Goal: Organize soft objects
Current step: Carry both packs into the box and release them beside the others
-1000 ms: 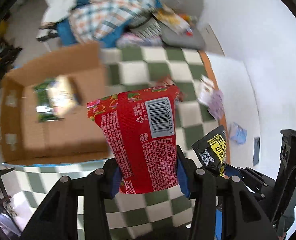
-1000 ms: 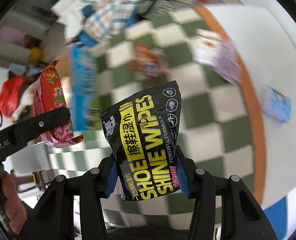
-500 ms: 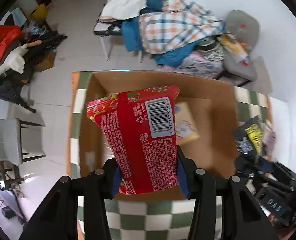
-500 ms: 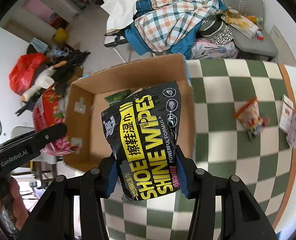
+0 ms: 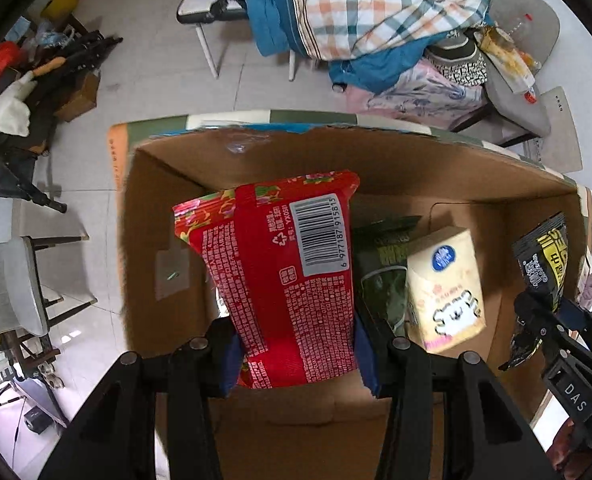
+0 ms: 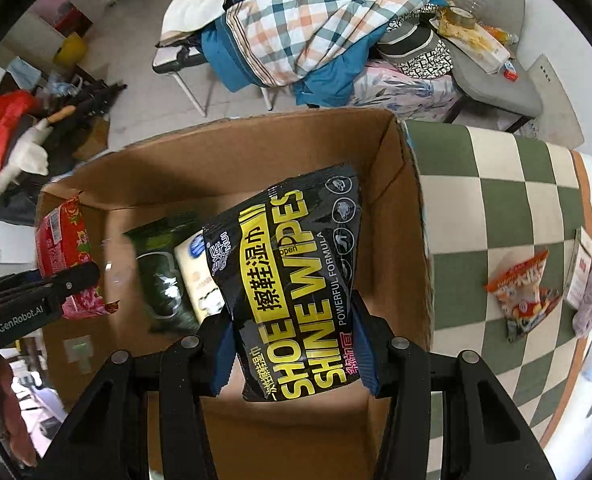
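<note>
**Both packs held over the open carton**

The left gripper [image 5: 296,354] is clamped on a red snack pack [image 5: 284,280], its blue pads pressing the lower edges of the pack from either side; the pack stands upright with barcode and small print facing the camera. The right gripper [image 6: 292,356] is clamped the same way on a black and yellow shoe wipes pack [image 6: 296,280], which leans a little to the right.

Both packs hang above the open cardboard box [image 5: 436,168]. In the left wrist view the red pack is over the left half of the box, and the wipes pack shows at the far right near the box's right wall. In the right wrist view the wipes pack is over the right half, and the red pack shows at the left, by the left wall.

On the box floor lie a dark green pouch [image 6: 162,280] and, just right of it and touching, a cream tissue pack [image 5: 444,288].

The box sits on a green and white checkered cloth [image 6: 496,200]. On the cloth to the right of the box lies an orange snack bag [image 6: 522,292], well apart from it.

Beyond the table stand chairs heaped with a plaid blanket [image 6: 320,20] and other fabrics.
</note>
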### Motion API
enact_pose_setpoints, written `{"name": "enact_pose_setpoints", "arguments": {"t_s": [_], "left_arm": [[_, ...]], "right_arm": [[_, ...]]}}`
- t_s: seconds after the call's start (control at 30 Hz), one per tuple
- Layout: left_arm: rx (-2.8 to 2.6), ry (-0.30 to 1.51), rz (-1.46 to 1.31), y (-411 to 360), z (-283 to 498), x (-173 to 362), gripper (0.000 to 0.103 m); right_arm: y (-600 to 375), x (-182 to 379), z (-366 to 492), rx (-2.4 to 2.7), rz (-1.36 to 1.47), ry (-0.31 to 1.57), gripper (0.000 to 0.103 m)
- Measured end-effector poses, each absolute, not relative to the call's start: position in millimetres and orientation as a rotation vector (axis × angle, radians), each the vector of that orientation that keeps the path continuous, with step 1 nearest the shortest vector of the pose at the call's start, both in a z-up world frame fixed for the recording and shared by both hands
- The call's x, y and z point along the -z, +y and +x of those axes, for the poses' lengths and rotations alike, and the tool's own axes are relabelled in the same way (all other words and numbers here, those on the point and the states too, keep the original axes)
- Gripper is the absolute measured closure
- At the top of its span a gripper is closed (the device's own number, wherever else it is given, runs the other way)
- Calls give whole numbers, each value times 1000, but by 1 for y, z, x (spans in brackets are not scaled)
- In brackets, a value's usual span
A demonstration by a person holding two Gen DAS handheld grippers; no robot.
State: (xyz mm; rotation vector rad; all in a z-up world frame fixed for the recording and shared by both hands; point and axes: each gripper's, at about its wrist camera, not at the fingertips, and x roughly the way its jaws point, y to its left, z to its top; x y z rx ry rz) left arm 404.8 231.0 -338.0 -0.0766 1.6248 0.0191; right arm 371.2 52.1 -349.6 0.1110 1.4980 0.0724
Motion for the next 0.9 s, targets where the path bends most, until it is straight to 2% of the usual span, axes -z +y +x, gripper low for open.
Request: {"name": "enact_pose_setpoints", "arguments": {"t_s": [0.27, 0.33, 0.4, 0.47, 0.5, 0.63, 0.67, 0.73, 0.8, 0.9], "left_arm": [[-42, 1660, -65, 233, 417, 351, 56], [-38, 1666, -91, 237, 418, 351, 52], [-36, 1664, -136, 241, 416, 347, 49], [-44, 1661, -151, 245, 414, 342, 49], [-46, 1657, -159, 246, 412, 339, 48], [-60, 1622, -180, 250, 407, 327, 33], [-57, 1616, -181, 250, 406, 325, 29], [-65, 1594, -167, 249, 401, 319, 14], [-71, 1572, -154, 248, 395, 314, 9], [-81, 1541, -115, 245, 383, 307, 3]], "right_arm": [[49, 377, 391, -48, 101, 1525, 48], [50, 378, 393, -48, 88, 1522, 46], [51, 378, 393, -60, 96, 1525, 35], [52, 377, 394, -61, 97, 1525, 27], [52, 375, 394, -63, 97, 1522, 26], [52, 370, 391, -72, 88, 1522, 24], [52, 368, 389, -78, 85, 1522, 17], [53, 365, 383, -90, 71, 1521, 13], [55, 363, 377, -102, 63, 1526, 5], [56, 360, 365, -114, 66, 1530, 0]]}}
